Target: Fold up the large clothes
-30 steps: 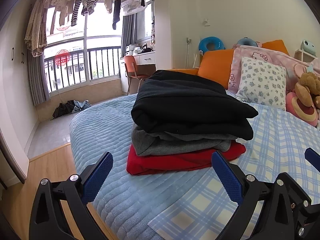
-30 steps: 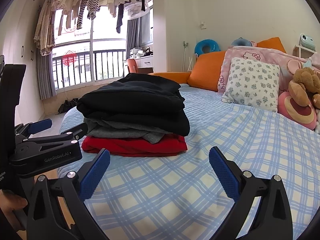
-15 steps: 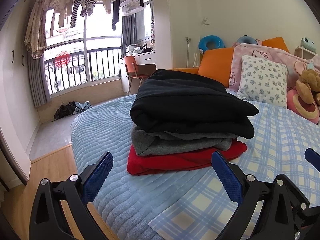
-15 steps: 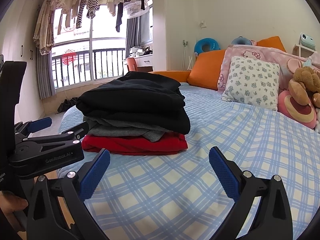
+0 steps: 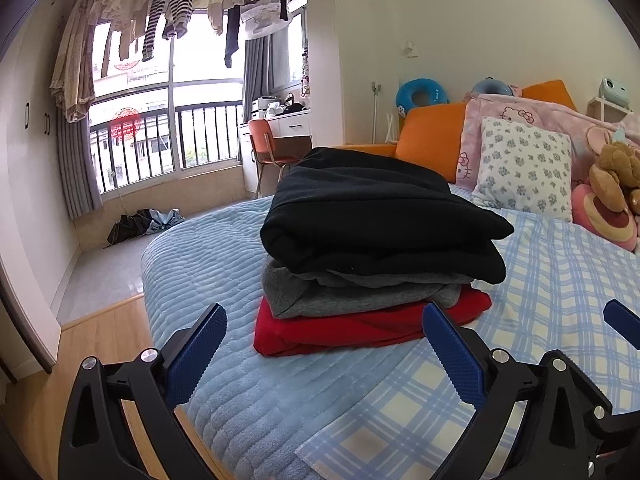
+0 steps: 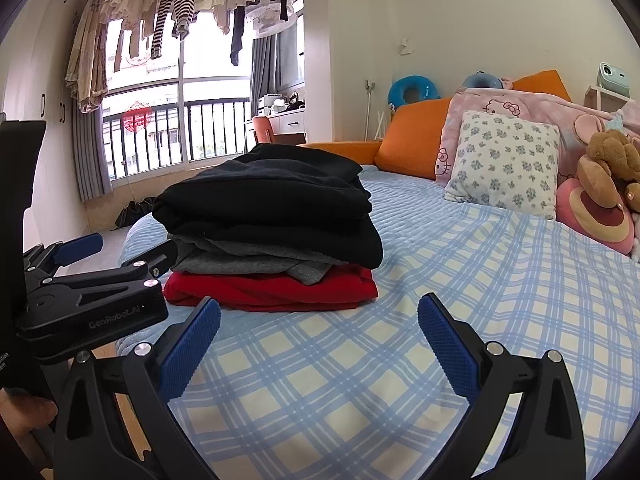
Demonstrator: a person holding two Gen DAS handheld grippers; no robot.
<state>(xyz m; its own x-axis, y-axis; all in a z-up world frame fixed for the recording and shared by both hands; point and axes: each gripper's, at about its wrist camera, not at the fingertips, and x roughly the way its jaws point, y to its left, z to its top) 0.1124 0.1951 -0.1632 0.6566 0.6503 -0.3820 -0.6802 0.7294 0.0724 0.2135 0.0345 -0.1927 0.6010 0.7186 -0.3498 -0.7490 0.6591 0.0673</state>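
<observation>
Room, from 9 o'clock across: grey curtains (image 5: 76, 172) are seen beside a railed balcony window (image 5: 168, 136), with laundry (image 5: 168, 4) hung overhead at 11 o'clock. A dark heap (image 5: 140, 226) lies on the tiled floor (image 5: 100, 276) below the window. An orange chair (image 5: 268, 148) is set at a white desk (image 5: 288, 126) at 12 o'clock.

Surface: a bed with a ribbed light-blue cover (image 5: 200, 264), overlaid at 4 o'clock by a blue plaid sheet (image 5: 560, 280). The stack of folded clothes (image 5: 372, 256) rests at centre, black on grey on red.

At 2 o'clock: orange cushion (image 5: 432, 136), floral pillow (image 5: 524, 168), plush toys (image 5: 612, 192).

The left gripper (image 5: 324, 352) is held released, jaws wide apart, short of the stack, nothing between them. The right gripper (image 6: 318, 344) is likewise spread, empty, over the plaid.
</observation>
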